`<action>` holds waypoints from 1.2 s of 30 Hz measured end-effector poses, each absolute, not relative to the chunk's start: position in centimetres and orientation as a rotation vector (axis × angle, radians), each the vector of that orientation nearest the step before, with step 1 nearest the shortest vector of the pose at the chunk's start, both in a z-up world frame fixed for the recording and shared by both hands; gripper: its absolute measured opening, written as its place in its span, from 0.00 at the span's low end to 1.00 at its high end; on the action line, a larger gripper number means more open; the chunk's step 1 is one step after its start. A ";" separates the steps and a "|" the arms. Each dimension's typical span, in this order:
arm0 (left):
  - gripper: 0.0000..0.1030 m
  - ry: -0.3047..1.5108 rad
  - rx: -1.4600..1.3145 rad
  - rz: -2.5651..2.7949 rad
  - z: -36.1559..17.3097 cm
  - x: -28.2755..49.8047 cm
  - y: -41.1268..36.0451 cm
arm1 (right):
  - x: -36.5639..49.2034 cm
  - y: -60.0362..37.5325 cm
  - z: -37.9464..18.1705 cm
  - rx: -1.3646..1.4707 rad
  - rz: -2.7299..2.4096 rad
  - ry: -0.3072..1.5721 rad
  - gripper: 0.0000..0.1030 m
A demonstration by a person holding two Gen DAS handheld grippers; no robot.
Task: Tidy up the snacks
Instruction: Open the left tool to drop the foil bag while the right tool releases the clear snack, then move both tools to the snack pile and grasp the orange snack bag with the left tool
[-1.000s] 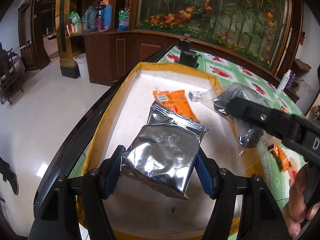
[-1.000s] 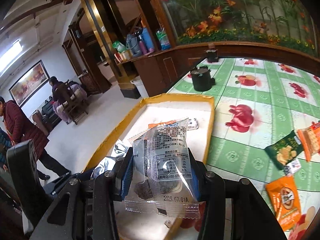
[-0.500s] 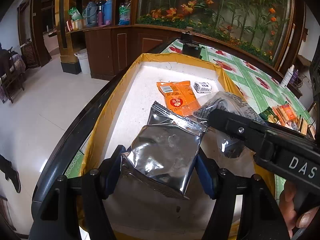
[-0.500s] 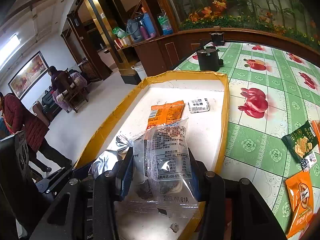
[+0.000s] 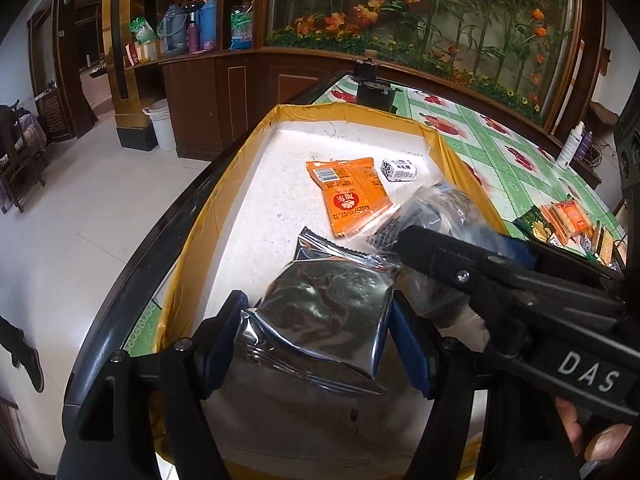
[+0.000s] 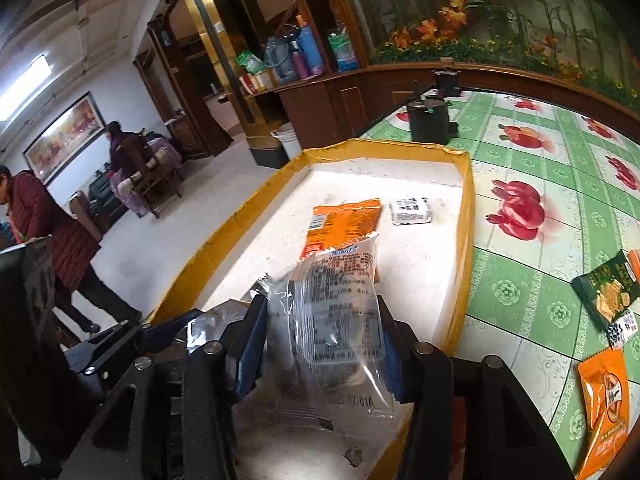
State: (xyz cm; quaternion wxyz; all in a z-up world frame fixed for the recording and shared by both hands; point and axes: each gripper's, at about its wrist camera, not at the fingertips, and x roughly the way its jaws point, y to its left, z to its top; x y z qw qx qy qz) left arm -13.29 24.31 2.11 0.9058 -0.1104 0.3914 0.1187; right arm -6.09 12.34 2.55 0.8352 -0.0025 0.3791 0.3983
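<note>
2 wrist fisheyes, close, angled down, sharing yellow-rimmed tray (image 5: 256, 142) (image 6: 466, 216)

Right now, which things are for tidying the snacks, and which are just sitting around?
For the job: silver packet between the opening left gripper jaws; clear packet between the opening right gripper jaws; yellow-edged tray; orange packet; small white packet; green packet.

Just around: black pot, thermos flasks, white bucket.

A crinkled, mirror-glossy foil packet (image 5: 320, 312), a clear glossy plastic wrapper (image 6: 340, 320) and a shiny orange plastic sachet (image 5: 352, 196) lie in a tray with a matt, speckled white floor and smooth yellow taped walls (image 6: 466, 216), on a glossy green patterned tablecloth (image 6: 540, 168) beside dark polished wood cabinets (image 5: 240, 92)
</note>
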 end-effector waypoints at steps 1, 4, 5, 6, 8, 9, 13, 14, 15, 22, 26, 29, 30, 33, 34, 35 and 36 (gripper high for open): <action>0.71 0.807 -0.232 0.239 2.1 -13.3 24.4 | -6.0 12.3 2.6 -0.004 0.844 0.800 0.55; 0.74 0.800 -0.234 0.219 2.2 -13.4 24.3 | -6.0 11.9 2.9 0.006 0.839 0.790 0.59; 0.74 0.798 -0.239 0.218 2.2 -13.5 24.4 | -5.9 11.7 3.0 0.016 0.837 0.788 0.60; 0.74 0.795 -0.242 0.215 2.2 -13.6 24.4 | -5.9 11.5 3.1 0.028 0.838 0.783 0.60; 0.74 0.786 -0.244 0.211 2.2 -13.6 24.4 | -5.8 10.8 3.6 0.051 0.834 0.770 0.61; 0.74 0.782 -0.244 0.210 2.3 -13.7 24.3 | -5.8 10.4 4.0 0.062 0.832 0.756 0.61; 0.74 0.785 -0.243 0.212 2.3 -13.6 24.2 | -6.1 8.7 5.6 0.073 0.777 0.695 0.83; 0.74 0.783 -0.243 0.212 2.3 -13.6 24.2 | -6.2 8.1 6.1 0.094 0.769 0.668 0.89; 0.74 0.783 -0.244 0.212 2.3 -13.6 24.2 | -6.2 7.5 6.4 0.111 0.765 0.652 0.89; 0.74 0.781 -0.243 0.215 2.3 -13.6 24.2 | -4.5 4.3 7.2 0.185 0.775 0.705 0.89; 0.74 0.765 -0.251 0.219 2.4 -13.8 24.3 | -4.2 2.0 7.3 0.176 0.766 0.700 0.89; 0.74 0.763 -0.257 0.219 2.4 -13.8 24.4 | -3.5 0.2 6.9 0.194 0.829 0.753 0.88; 0.74 0.764 -0.255 0.221 2.4 -13.8 24.3 | -3.4 -0.5 6.9 0.182 0.826 0.761 0.87; 0.74 0.768 -0.243 0.236 2.4 -13.7 24.1 | -2.9 -3.2 6.5 0.181 0.748 0.743 0.87; 0.74 0.768 -0.235 0.240 2.5 -13.7 24.0 | -2.4 -4.4 6.3 0.185 0.728 0.756 0.87; 0.74 0.770 -0.226 0.244 2.5 -13.7 23.9 | -2.1 -5.2 6.1 0.183 0.716 0.766 0.87; 0.74 0.771 -0.218 0.248 2.6 -13.7 23.8 | -1.8 -6.3 6.0 0.179 0.692 0.770 0.87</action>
